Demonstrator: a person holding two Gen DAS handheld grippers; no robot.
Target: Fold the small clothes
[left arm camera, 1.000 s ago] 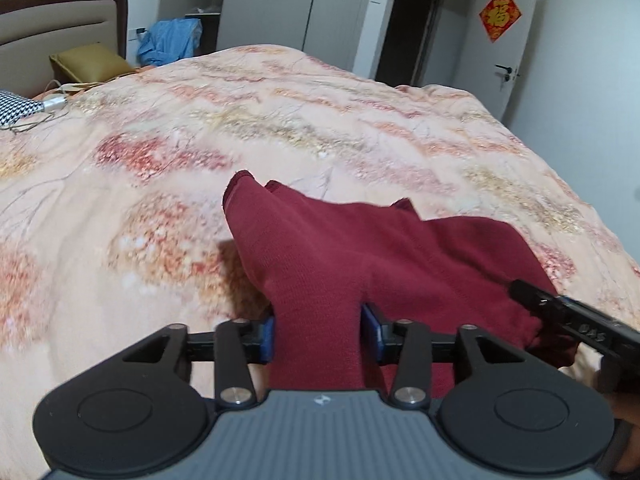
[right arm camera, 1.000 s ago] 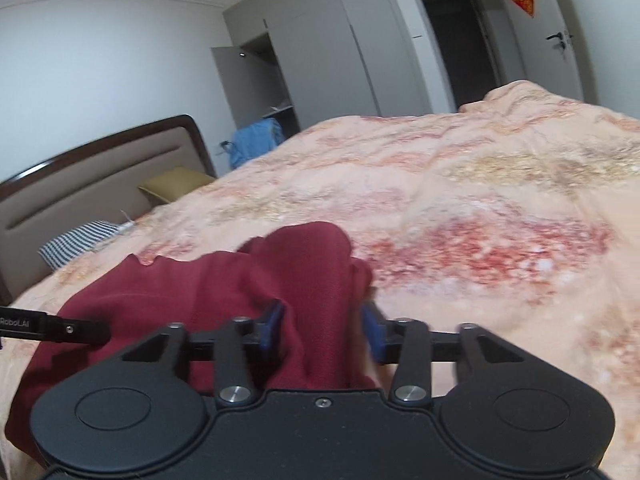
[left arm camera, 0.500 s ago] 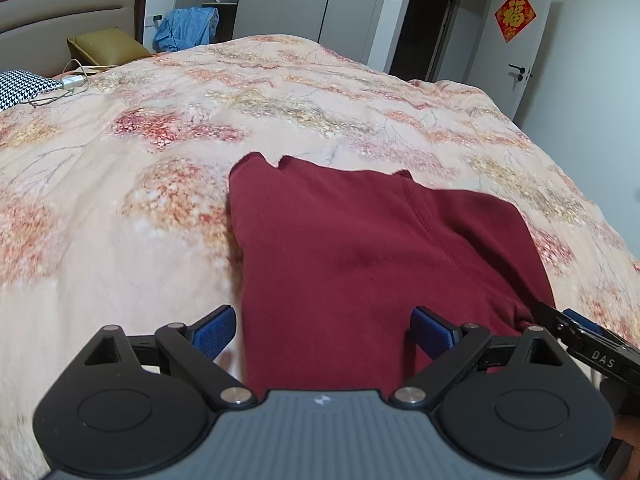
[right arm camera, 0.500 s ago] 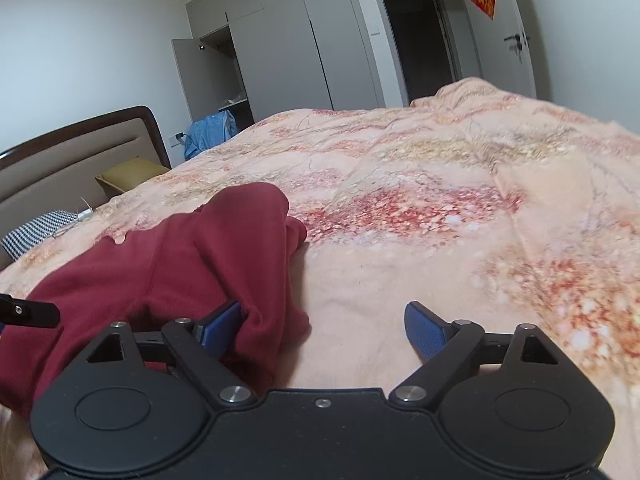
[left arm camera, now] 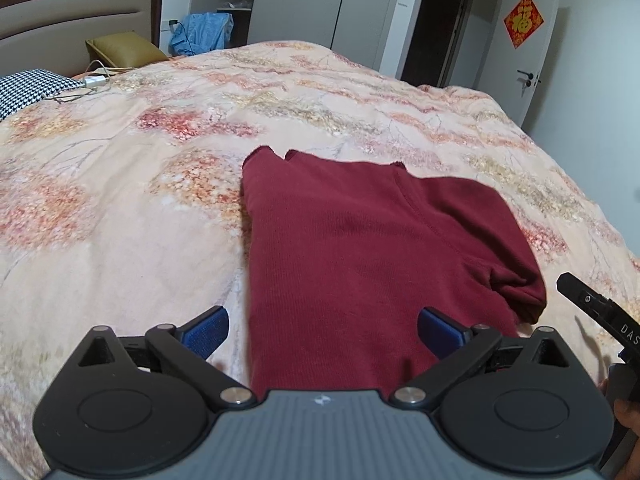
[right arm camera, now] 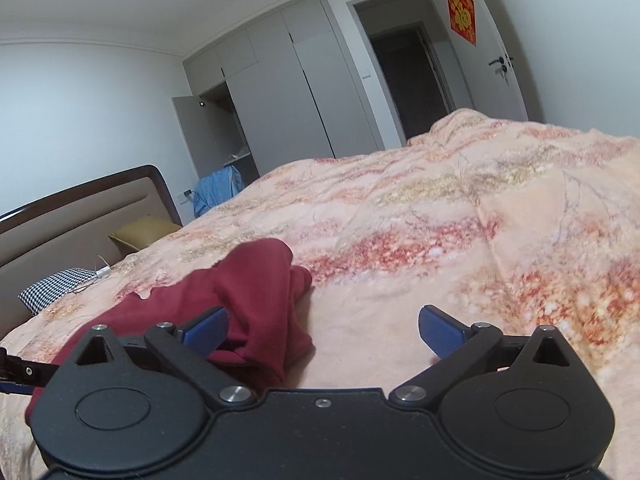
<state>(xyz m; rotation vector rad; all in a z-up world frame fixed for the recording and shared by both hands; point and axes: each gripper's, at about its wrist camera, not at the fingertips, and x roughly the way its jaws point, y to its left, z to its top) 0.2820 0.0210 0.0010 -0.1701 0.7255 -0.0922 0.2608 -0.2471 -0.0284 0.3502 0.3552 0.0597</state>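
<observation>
So the dark red garment (left arm camera: 360,248) is lying folded flat on the bed (left arm camera: 120,208), near the edge closest to me, on that peach floral duvet. My left claw (left arm camera: 323,330) is still spreading its jaws, blue pads either side of the cloth's near end but not pressing it. Right claw (right arm camera: 323,330) is opening too, and it's got nothing gripped; the garment's bunched right end sits just against its left pad (right arm camera: 206,328), with bare duvet across the remaining gap.
</observation>
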